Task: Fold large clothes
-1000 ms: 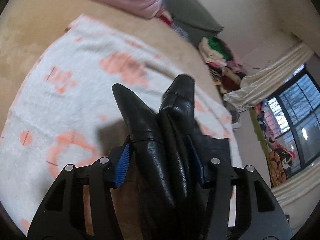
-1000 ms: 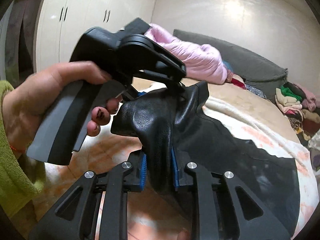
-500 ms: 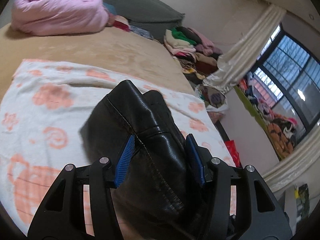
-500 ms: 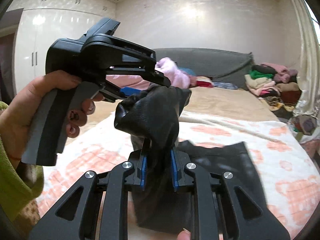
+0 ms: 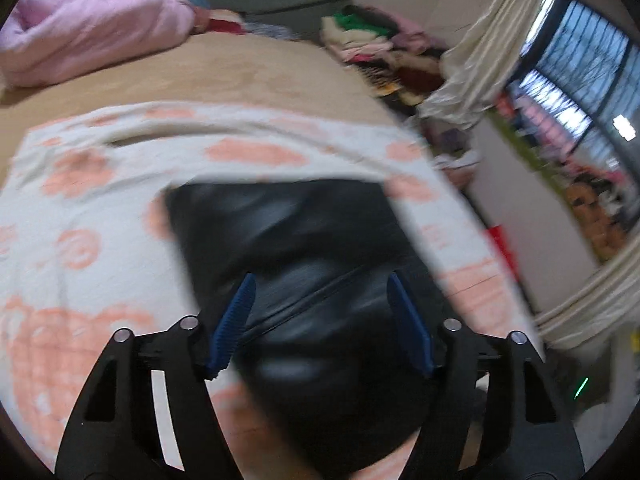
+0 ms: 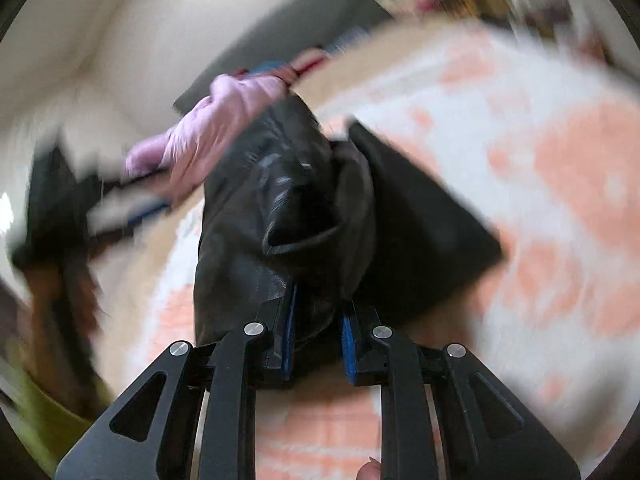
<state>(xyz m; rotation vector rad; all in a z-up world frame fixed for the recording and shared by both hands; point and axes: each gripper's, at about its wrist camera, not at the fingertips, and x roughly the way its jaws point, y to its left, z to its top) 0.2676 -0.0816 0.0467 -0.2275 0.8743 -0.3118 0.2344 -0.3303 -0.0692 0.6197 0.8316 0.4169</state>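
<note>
Left wrist view: the left gripper [image 5: 322, 308] stands wide. Its jaws have just been opening, and its blue ribbed pads [image 5: 234, 322] do not press the black garment [image 5: 304, 248] under them. This garment is smooth and shiny like leather, with one seam, and lies on a fuzzy white blanket [image 5: 92, 208] with orange shapes. A puffy pink coat [image 5: 92, 28] is at 10 o'clock.

Right wrist view, blurred: the right gripper [image 6: 318, 338] is narrow and clamps a bunched fold of the garment [image 6: 276, 200], which goes up to 12 o'clock.
</note>
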